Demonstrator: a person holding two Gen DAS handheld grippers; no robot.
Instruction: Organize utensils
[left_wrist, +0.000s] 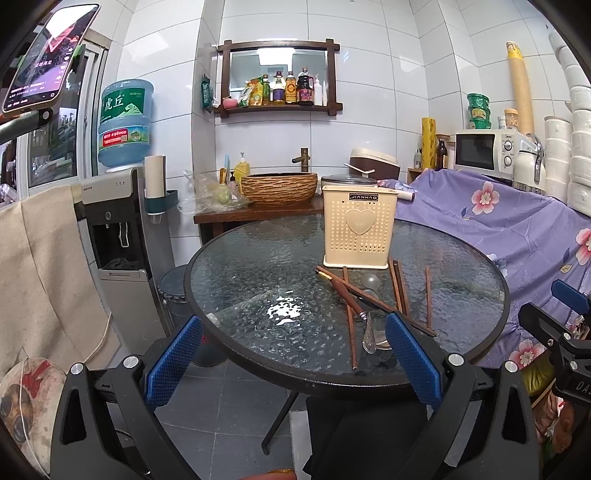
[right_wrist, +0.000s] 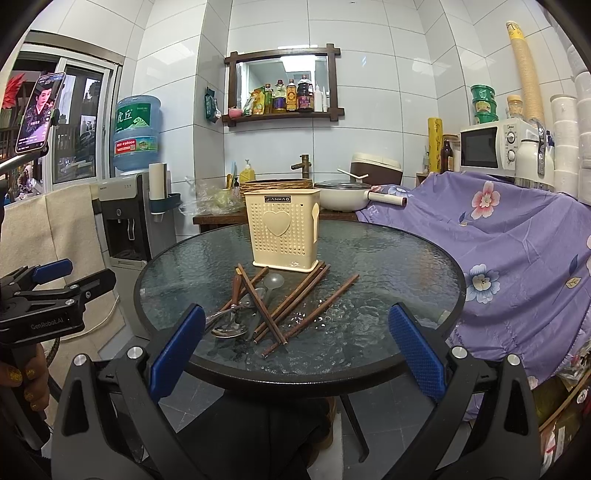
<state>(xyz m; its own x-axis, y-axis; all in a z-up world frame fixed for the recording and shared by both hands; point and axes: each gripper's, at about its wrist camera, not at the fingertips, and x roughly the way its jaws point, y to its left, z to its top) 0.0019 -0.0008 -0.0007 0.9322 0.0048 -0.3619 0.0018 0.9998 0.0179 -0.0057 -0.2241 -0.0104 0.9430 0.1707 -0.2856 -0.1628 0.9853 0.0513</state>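
A cream perforated utensil holder (left_wrist: 359, 225) (right_wrist: 282, 229) with a heart on its front stands upright on a round glass table (left_wrist: 258, 266) (right_wrist: 388, 266). In front of it lies a loose pile of brown wooden chopsticks (left_wrist: 400, 291) (right_wrist: 291, 302), metal spoons (left_wrist: 369, 334) (right_wrist: 229, 328) and a clear plastic spoon (left_wrist: 371, 282) (right_wrist: 274, 281). My left gripper (left_wrist: 295, 325) is open and empty, above the table's near edge, left of the pile. My right gripper (right_wrist: 295, 317) is open and empty, near the table's front edge, close to the pile.
A purple floral cloth (left_wrist: 498, 229) (right_wrist: 517, 240) covers furniture to the right. A water dispenser (left_wrist: 122, 229) (right_wrist: 129, 218) stands left. A wooden counter with a woven basin (left_wrist: 279, 188) and a pot (right_wrist: 341, 194) is behind the table. A microwave (right_wrist: 491, 146) sits far right.
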